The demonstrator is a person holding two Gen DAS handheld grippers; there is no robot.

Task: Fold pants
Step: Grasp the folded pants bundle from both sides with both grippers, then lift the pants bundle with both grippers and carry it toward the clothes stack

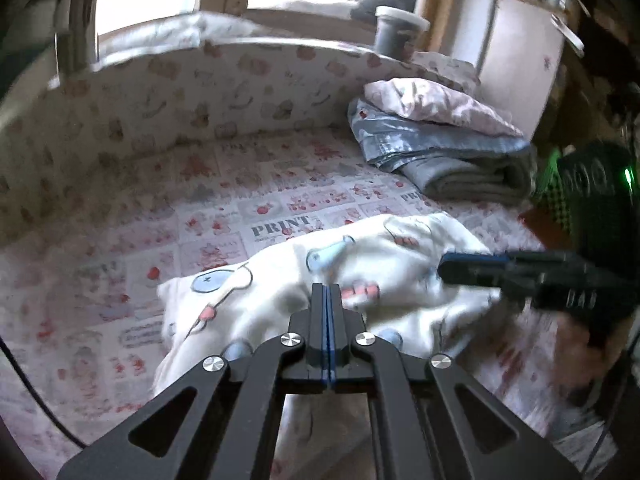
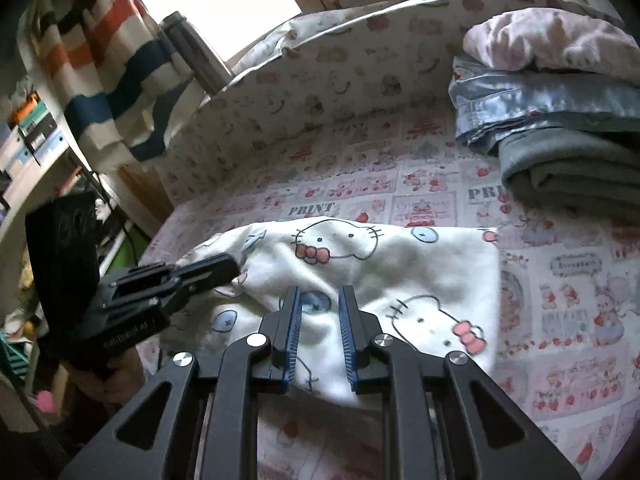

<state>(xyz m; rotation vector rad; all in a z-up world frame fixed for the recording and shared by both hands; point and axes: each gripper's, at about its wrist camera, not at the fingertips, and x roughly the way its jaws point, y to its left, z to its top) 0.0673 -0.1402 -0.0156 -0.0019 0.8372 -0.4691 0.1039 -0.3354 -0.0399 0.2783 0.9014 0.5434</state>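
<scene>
White pants (image 2: 380, 264) with a cat-and-bow print lie rumpled on the patterned bedsheet (image 2: 560, 280). In the right wrist view my right gripper (image 2: 320, 294) hovers open over their near part, and cloth shows below the gap without touching the blue pads. My left gripper (image 2: 234, 266) reaches in from the left, shut, with its tip at the bunched left edge of the pants. In the left wrist view the left gripper (image 1: 327, 286) has its fingers pressed together above the pants (image 1: 280, 280); whether cloth is pinched is unclear. The right gripper (image 1: 442, 266) comes in from the right there.
A stack of folded clothes sits at the back right: pink cloth (image 2: 552, 36) on top, jeans (image 2: 540, 100), then a grey garment (image 2: 580, 168). A padded printed bed wall (image 2: 340, 80) curves behind. A striped towel (image 2: 104, 60) hangs at left, beside shelves.
</scene>
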